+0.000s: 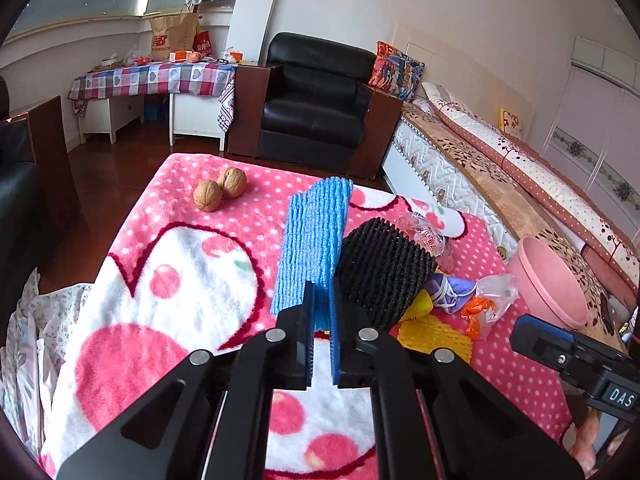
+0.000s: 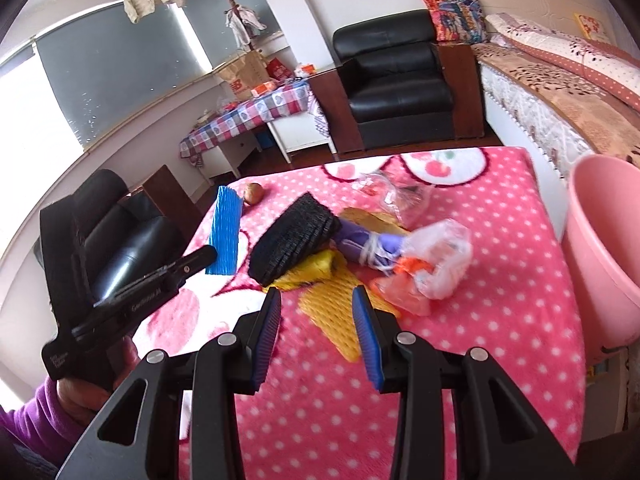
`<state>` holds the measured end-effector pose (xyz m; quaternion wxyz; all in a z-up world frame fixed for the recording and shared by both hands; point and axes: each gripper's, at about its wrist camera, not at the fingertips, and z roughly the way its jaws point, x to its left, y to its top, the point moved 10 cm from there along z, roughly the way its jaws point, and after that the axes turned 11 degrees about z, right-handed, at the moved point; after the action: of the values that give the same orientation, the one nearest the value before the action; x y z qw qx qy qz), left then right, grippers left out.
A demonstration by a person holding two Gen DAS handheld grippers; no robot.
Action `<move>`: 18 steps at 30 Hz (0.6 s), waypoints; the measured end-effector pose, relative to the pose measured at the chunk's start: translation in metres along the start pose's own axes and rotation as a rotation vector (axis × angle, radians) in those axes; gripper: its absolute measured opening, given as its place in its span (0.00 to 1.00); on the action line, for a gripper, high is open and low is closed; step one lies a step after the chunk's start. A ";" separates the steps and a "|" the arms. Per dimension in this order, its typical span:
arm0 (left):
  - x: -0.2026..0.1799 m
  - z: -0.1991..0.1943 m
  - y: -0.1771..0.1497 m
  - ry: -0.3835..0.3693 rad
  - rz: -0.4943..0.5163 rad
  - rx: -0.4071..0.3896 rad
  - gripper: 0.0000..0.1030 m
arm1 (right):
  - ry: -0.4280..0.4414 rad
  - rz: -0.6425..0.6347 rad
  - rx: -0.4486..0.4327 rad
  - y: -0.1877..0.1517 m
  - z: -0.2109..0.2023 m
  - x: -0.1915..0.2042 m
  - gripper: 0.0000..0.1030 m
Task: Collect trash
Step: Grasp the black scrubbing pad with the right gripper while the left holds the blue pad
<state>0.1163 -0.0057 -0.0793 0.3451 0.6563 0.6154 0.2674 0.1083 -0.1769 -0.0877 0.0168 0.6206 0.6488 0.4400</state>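
Observation:
My left gripper [image 1: 322, 294] is shut on the lower edge of a blue foam net sleeve [image 1: 312, 236], which stands up from the pink blanket [image 1: 180, 264]. Just right of it lie a black foam net [image 1: 384, 272], a yellow foam net [image 1: 436, 336], a purple bundle [image 1: 448, 292] and a clear bag with orange wrappers [image 1: 488, 304]. In the right wrist view my right gripper [image 2: 316, 300] is open, with nothing between its pads, over the yellow foam net [image 2: 336, 316]. The blue sleeve [image 2: 226, 232] and the left gripper [image 2: 208, 255] show at the left.
Two walnuts [image 1: 220, 190] lie at the blanket's far left. A pink bin [image 2: 600, 260] stands at the right edge beside the bed [image 2: 560, 92]. Crumpled clear wrappers [image 2: 400, 196] lie behind the pile. A black armchair [image 1: 316, 108] stands beyond the blanket.

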 end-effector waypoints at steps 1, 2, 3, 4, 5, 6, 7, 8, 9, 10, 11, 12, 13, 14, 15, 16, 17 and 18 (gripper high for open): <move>0.002 -0.002 0.000 0.001 -0.004 -0.004 0.05 | 0.014 0.002 0.013 0.001 0.005 0.005 0.35; 0.003 -0.004 0.001 -0.007 -0.015 -0.012 0.05 | 0.028 0.006 0.027 0.002 0.010 0.009 0.35; 0.005 -0.005 0.000 -0.009 -0.023 -0.013 0.05 | 0.036 0.009 0.037 0.003 0.014 0.013 0.35; 0.007 -0.006 -0.001 -0.009 -0.027 -0.014 0.05 | 0.042 0.010 0.049 0.004 0.020 0.016 0.35; 0.009 -0.007 -0.001 -0.008 -0.031 -0.016 0.05 | 0.045 0.010 0.059 0.004 0.025 0.018 0.35; 0.011 -0.008 0.000 -0.008 -0.036 -0.017 0.05 | 0.044 0.010 0.066 0.005 0.030 0.020 0.35; 0.012 -0.009 0.000 -0.009 -0.040 -0.019 0.05 | 0.043 0.017 0.073 0.006 0.035 0.020 0.35; 0.013 -0.010 0.000 -0.011 -0.043 -0.023 0.05 | 0.047 0.029 0.082 0.006 0.039 0.021 0.35; 0.014 -0.011 0.001 -0.013 -0.043 -0.027 0.05 | 0.050 0.044 0.094 0.008 0.044 0.021 0.35; 0.015 -0.012 0.001 -0.013 -0.041 -0.032 0.05 | 0.050 0.054 0.100 0.009 0.048 0.020 0.35; 0.015 -0.013 0.001 -0.014 -0.037 -0.037 0.05 | 0.047 0.067 0.108 0.010 0.053 0.019 0.35; 0.015 -0.014 0.002 -0.017 -0.035 -0.041 0.05 | 0.045 0.078 0.113 0.011 0.056 0.018 0.36; 0.014 -0.014 0.002 -0.021 -0.035 -0.044 0.05 | 0.043 0.091 0.119 0.012 0.060 0.017 0.36; 0.014 -0.014 0.002 -0.026 -0.035 -0.045 0.05 | 0.040 0.101 0.122 0.013 0.063 0.017 0.36; 0.015 -0.013 0.002 -0.031 -0.037 -0.045 0.05 | 0.037 0.107 0.125 0.014 0.067 0.016 0.35; 0.015 -0.013 0.001 -0.034 -0.038 -0.044 0.05 | 0.031 0.111 0.128 0.015 0.070 0.015 0.35; 0.015 -0.012 0.001 -0.036 -0.040 -0.043 0.05 | 0.019 0.115 0.135 0.016 0.075 0.014 0.35; 0.016 -0.012 0.000 -0.039 -0.042 -0.042 0.05 | 0.008 0.125 0.145 0.015 0.079 0.012 0.36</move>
<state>0.1091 0.0114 -0.0730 0.3761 0.6410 0.6165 0.2601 0.1624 -0.1263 -0.1208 -0.0581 0.6577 0.6391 0.3945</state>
